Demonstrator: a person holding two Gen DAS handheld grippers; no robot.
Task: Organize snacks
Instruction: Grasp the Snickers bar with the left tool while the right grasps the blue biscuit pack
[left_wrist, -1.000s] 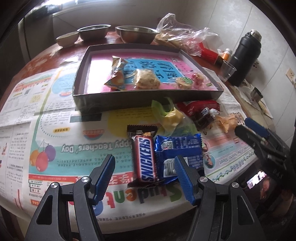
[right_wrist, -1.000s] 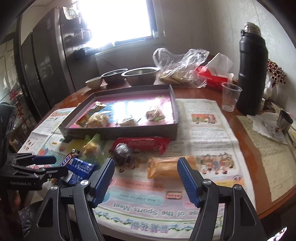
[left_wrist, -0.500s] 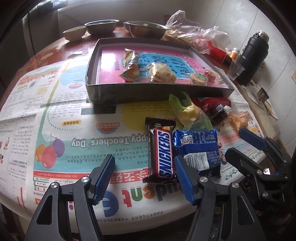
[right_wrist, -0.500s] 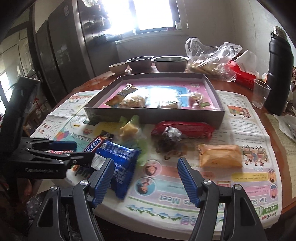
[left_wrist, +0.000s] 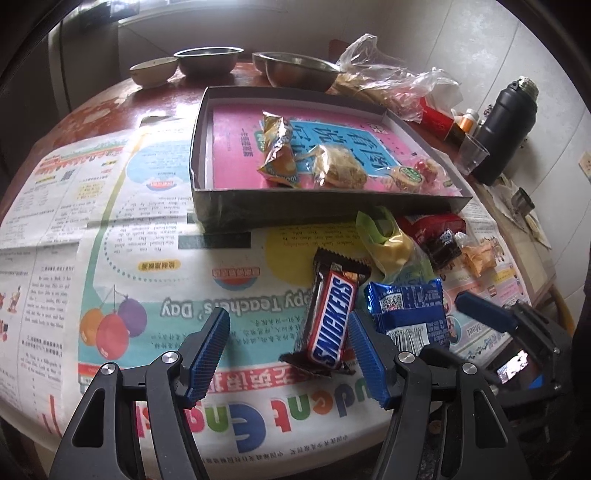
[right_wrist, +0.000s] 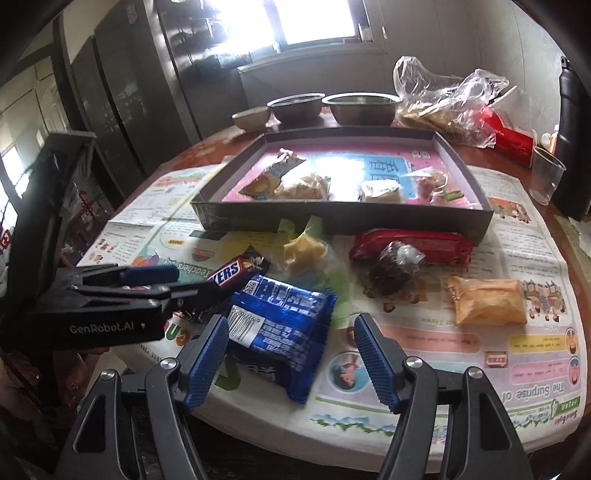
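Note:
A Snickers bar (left_wrist: 332, 321) lies on the newspaper next to a blue biscuit pack (left_wrist: 408, 314). My left gripper (left_wrist: 286, 349) is open, its right finger against the bar's right edge. My right gripper (right_wrist: 288, 360) is open, with the blue pack (right_wrist: 280, 326) between its fingers. A dark tray (left_wrist: 207, 147) behind holds several snacks. In front of it lie a yellow-green sweet (right_wrist: 304, 251), a red pack (right_wrist: 410, 245), a dark wrapped cake (right_wrist: 395, 267) and an orange pack (right_wrist: 487, 301).
Metal bowls (right_wrist: 360, 107), a plastic bag (right_wrist: 443, 103), a clear cup (right_wrist: 546, 179) and a black flask (left_wrist: 506, 129) stand at the back and right of the round table. The table's front edge is just under both grippers.
Both grippers have shifted left across the table and closer to the snacks. The Snickers bar now sits beside my left gripper's right finger, and the blue pack lies between my right gripper's fingers.

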